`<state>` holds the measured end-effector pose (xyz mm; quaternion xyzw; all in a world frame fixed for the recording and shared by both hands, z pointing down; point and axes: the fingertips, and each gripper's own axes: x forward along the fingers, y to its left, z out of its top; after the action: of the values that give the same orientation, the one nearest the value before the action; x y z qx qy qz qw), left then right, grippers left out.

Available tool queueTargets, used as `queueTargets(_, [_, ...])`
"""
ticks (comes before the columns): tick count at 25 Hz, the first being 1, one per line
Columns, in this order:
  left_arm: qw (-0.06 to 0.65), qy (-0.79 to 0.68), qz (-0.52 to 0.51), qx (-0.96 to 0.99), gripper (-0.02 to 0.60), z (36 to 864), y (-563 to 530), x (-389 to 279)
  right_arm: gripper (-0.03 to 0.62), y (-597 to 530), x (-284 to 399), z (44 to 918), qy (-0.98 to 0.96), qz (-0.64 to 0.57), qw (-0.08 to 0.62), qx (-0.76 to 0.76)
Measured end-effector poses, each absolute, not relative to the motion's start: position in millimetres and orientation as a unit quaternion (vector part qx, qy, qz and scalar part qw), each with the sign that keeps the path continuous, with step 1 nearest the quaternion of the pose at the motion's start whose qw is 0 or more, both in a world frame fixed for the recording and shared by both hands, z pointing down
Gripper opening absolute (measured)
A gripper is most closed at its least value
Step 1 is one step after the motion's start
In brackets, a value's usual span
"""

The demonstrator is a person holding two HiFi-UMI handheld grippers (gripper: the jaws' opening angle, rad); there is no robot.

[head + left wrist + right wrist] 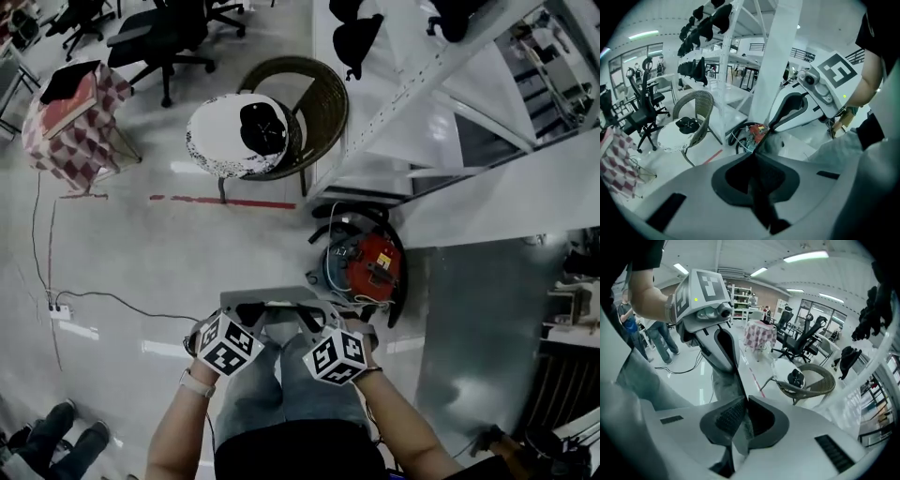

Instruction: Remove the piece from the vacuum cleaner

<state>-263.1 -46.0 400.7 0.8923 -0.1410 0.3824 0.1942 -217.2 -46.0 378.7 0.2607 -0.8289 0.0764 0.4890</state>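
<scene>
The floor (141,272) was seen smooth and shiny. The vacuum cleaner (375,262) was made of shiny red plastic. The chair (323,103) at 12 o'clock was woven.

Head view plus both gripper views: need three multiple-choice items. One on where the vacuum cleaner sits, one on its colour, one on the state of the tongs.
1. In the head view, where is the vacuum cleaner relative to the left gripper and right gripper?
A. ahead and to the left
B. ahead and to the right
C. held between them

2. What colour is the vacuum cleaner's top?
A. red
B. yellow
C. green

3. How do the tongs stand?
A. both pairs apart
B. one pair apart, one together
C. both pairs together, nothing in them

Key:
1 B, it sits up and right of both grippers in the head view.
2 A, its top shows red.
3 C, each gripper view shows its tongs closed and empty.
</scene>
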Motion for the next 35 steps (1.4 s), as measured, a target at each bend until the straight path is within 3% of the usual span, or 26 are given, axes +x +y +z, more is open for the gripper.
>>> queueTargets(7, [0.198,-0.196,0.349,0.895,0.034,318.4,-55.7,-300.9,0.047,-56.1,-255.1,293.7,-0.853,0.044,0.461,0.241])
queueTargets(19, [0.133,-0.295,0.312,0.893,0.034,214.2,-77.0,-330.7,0.046,-76.6,-283.3,188.0,-0.877,-0.032,0.416,0.236])
queueTargets(35, [0.084,-0.374,0.297,0.875,0.035,149.1,-99.6,-336.2,0.046,-100.0,-286.4,123.8,-0.897,-0.077,0.368,0.232])
